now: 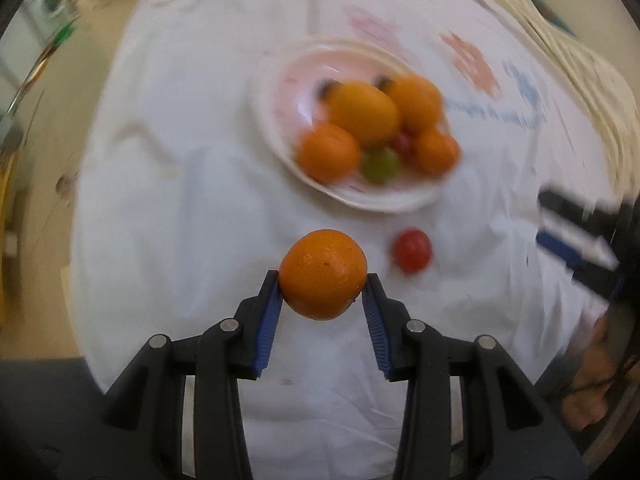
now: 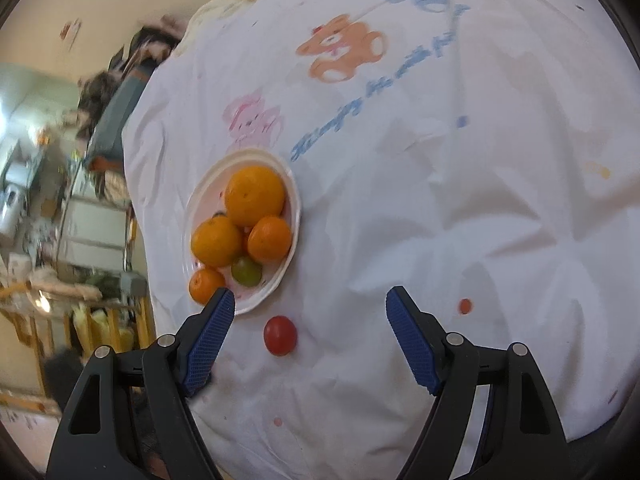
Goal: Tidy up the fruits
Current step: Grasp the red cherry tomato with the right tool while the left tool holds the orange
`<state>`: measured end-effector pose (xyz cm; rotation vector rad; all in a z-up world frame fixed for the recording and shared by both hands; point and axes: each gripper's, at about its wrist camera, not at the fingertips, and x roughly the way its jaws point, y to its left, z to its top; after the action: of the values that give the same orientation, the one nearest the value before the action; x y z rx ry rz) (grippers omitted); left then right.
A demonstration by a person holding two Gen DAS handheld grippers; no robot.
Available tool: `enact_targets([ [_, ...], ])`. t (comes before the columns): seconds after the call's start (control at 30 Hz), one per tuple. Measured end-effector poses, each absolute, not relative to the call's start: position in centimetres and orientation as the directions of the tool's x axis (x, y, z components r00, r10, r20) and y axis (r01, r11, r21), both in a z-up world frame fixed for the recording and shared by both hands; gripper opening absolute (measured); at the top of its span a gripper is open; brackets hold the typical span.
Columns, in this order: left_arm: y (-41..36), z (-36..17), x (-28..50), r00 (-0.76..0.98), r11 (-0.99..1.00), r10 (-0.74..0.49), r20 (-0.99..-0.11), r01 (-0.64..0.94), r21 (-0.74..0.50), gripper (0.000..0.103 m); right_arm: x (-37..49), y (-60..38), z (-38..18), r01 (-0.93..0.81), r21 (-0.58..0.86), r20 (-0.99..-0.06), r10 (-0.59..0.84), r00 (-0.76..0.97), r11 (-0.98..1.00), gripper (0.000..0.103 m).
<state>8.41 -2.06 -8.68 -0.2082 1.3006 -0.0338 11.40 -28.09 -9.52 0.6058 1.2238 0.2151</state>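
Observation:
My left gripper (image 1: 322,280) is shut on a small orange (image 1: 322,274) and holds it above the white cloth, short of the plate. The white plate (image 1: 396,202) beyond it holds several oranges (image 1: 362,114), a green grape (image 1: 380,165) and a red fruit. A red cherry tomato (image 1: 412,255) lies on the cloth beside the held orange. In the right wrist view my right gripper (image 2: 310,300) is open and empty above the cloth, the cherry tomato (image 2: 280,335) lying between its fingers. The plate (image 2: 294,216) with the oranges (image 2: 255,195) is ahead on the left.
The table is covered by a white cloth (image 2: 440,220) printed with cartoon bears and blue lettering. A small orange spot (image 2: 465,305) marks the cloth at the right. The right gripper shows at the right edge of the left wrist view (image 1: 576,240). Room clutter lies beyond the table's left edge.

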Motion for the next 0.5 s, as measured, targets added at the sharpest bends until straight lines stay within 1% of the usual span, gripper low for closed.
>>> enact_targets([
  [0.07,0.2,-8.2,8.5,0.297,0.973,-0.123,-0.947,-0.152,-0.174,0.036,11.5,-26.4,-9.9,0.113,0.512,-0.831,0.458,0.315,0.851,0.081],
  [0.17,1.9,-7.7,9.3,0.308,0.961,-0.112,-0.945,-0.21,-0.182,0.037,11.8,-22.9,-10.7,0.005,0.421,-0.876,0.405,0.263,0.907,0.081],
  [0.27,3.1,-7.4,9.3,0.309,0.95,-0.116,-0.944,-0.242,-0.196,0.037,11.7,-20.0,-11.7,-0.095,0.342,-0.908,0.355,0.221,0.935,0.081],
  [0.37,3.5,-7.3,9.3,0.319,0.944,-0.106,-0.942,-0.265,-0.196,0.037,11.6,-18.0,-13.0,-0.15,0.306,-0.927,0.33,0.177,0.94,0.079],
  [0.4,3.7,-7.2,9.3,0.32,0.944,-0.102,-0.942,-0.269,-0.193,0.037,11.5,-17.5,-13.4,-0.167,0.296,-0.932,0.323,0.164,0.94,0.075],
  [0.47,4.0,-7.2,9.3,0.319,0.937,-0.106,-0.942,-0.284,-0.202,0.037,11.5,-16.5,-14.0,-0.203,0.272,-0.942,0.303,0.145,0.941,0.071],
  [0.5,4.2,-7.3,9.4,0.318,0.933,-0.112,-0.941,-0.292,-0.21,0.037,11.4,-16.1,-14.3,-0.219,0.258,-0.947,0.292,0.137,0.941,0.067],
])
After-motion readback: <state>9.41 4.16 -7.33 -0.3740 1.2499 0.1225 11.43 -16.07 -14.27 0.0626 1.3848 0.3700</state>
